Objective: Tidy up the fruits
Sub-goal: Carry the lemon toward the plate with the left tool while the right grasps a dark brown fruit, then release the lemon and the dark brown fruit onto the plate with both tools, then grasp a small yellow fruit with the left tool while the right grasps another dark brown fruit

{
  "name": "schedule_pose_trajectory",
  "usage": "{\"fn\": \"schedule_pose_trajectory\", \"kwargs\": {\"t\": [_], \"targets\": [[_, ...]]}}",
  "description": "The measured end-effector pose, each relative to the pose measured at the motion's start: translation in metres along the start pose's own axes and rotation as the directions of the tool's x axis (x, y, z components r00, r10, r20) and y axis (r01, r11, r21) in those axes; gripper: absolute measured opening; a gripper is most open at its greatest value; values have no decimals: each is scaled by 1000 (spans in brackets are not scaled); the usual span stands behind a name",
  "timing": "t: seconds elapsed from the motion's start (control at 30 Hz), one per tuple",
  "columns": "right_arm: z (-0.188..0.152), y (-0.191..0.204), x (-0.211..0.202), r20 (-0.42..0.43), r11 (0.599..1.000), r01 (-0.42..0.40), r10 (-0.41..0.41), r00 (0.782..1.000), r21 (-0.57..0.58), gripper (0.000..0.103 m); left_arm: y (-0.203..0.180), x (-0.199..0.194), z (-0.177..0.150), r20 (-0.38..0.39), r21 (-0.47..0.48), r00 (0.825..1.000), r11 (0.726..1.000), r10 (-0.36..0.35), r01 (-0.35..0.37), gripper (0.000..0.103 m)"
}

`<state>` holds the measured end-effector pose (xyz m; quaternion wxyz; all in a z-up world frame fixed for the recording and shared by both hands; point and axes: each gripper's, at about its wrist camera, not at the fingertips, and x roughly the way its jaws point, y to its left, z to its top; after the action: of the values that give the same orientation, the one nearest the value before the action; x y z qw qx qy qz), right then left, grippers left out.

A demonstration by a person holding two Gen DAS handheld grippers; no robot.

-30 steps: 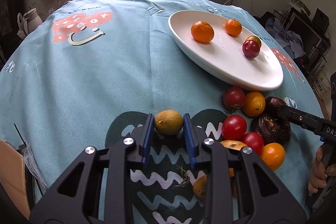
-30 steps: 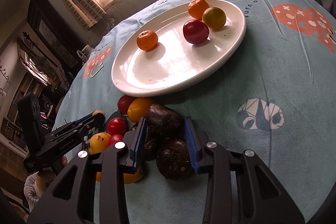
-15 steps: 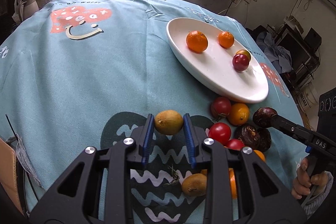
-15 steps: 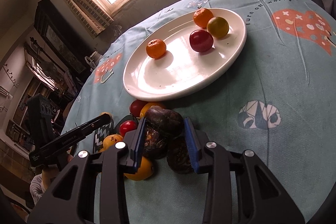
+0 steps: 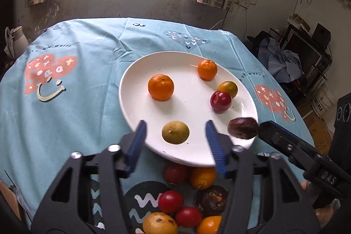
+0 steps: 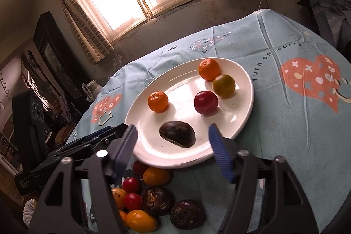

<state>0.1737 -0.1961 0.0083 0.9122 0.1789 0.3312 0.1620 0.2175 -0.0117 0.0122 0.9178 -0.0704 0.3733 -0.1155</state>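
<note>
Dark oblong fruit lies crosswise on plate.

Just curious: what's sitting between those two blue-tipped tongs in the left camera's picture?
A yellow-green lemon-like fruit lies on the white oval plate between the open left tongs, untouched, in the left wrist view.

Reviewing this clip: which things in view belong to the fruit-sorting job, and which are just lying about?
Part of the job: white plate; yellow-green fruit and dark fruit, just released onto it; loose fruit pile; left gripper; right gripper.

Lying about: tablecloth; white jug; speaker.
</note>
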Motion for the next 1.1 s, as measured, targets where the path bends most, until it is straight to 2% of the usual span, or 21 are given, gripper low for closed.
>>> {"fn": "schedule_pose_trajectory", "kwargs": {"t": [0.07, 0.13, 0.27, 0.37, 0.47, 0.63, 0.73, 0.83, 0.93, 1.03, 1.1], "targets": [[1, -2, -9, 40, 1000, -13, 14, 999, -19, 84, 4, 3, -5, -10, 20, 1000, 1000, 17, -17, 74], [4, -4, -19, 55, 999, -41, 41, 998, -4, 84, 17, -2, -9, -11, -5, 1000, 1000, 18, -18, 74], [-13, 1, -29, 9, 996, -83, 83, 996, -13, 84, 47, -21, -25, -18, -78, 999, 997, 28, -29, 73], [-35, 7, -30, -60, 997, -55, 51, 997, -57, 84, 66, -37, -49, -33, -93, 996, 993, 77, -80, 73], [-47, 11, -35, -68, 994, -16, 9, 998, -104, 84, 78, -56, -71, -40, -95, 994, 990, 103, -106, 73], [-50, 2, -43, -59, 997, 6, -10, 998, -75, 84, 67, -77, -102, -42, 28, 992, 993, 115, -114, 73], [-50, -4, -42, -73, 998, 20, -24, 997, -53, 84, 50, -78, -115, -43, 141, 988, 980, 150, -143, 73], [-50, -4, -41, -78, 998, 25, -29, 997, -53, 84, 39, -76, -118, -42, 218, 989, 967, 143, -130, 69], [-50, -4, -42, -80, 998, 25, -30, 996, -55, 84, 27, -72, -123, -49, 293, 990, 950, 131, -111, 61], [-50, -5, -41, -84, 998, 35, -40, 996, -53, 84, 17, -66, -128, -71, 355, 991, 931, 116, -83, 43], [-50, -6, -40, -88, 998, 40, -44, 995, -50, 84, 13, -59, -128, -90, 376, 989, 924, 116, -74, 38]]}}
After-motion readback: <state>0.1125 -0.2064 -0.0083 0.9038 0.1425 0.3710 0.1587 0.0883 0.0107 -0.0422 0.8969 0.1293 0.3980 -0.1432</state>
